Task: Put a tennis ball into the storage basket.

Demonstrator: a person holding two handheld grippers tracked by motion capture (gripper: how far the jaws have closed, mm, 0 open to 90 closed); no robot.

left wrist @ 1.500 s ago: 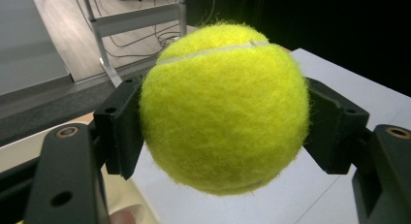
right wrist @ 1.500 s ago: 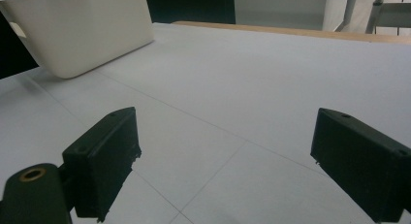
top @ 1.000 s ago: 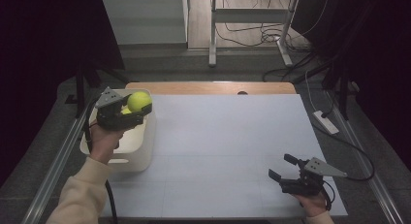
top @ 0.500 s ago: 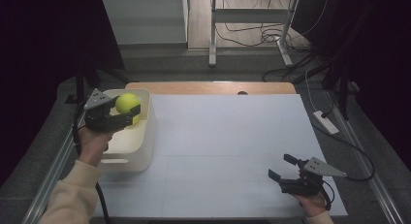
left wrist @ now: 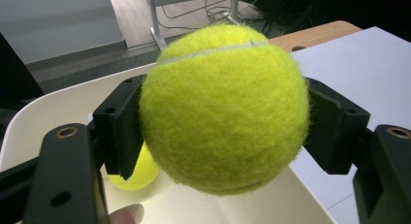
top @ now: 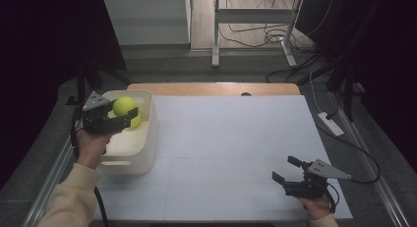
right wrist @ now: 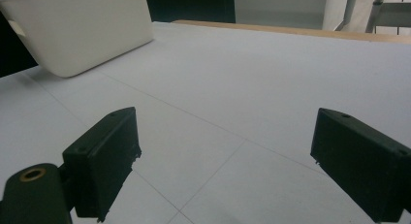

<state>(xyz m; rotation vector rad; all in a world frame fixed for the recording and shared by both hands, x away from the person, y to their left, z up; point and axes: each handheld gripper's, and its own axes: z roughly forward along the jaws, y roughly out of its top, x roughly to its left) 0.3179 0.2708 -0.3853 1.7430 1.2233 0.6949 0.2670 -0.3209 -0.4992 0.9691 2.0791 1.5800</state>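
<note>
Nearest you, at about five o'clock on the white table [top: 221, 153], your right gripper [top: 287, 170] sits low over the surface with its jaws spread wide and nothing between them. Farther off, at about nine o'clock, your left gripper [top: 129, 116] hangs over the white bin [top: 130, 160] with its jaws pinching a tennis ball [top: 125, 106] from both sides, the ball held clear above the bin's floor. Below and just behind it, a second tennis ball [left wrist: 133, 173] lies inside the bin.
</note>
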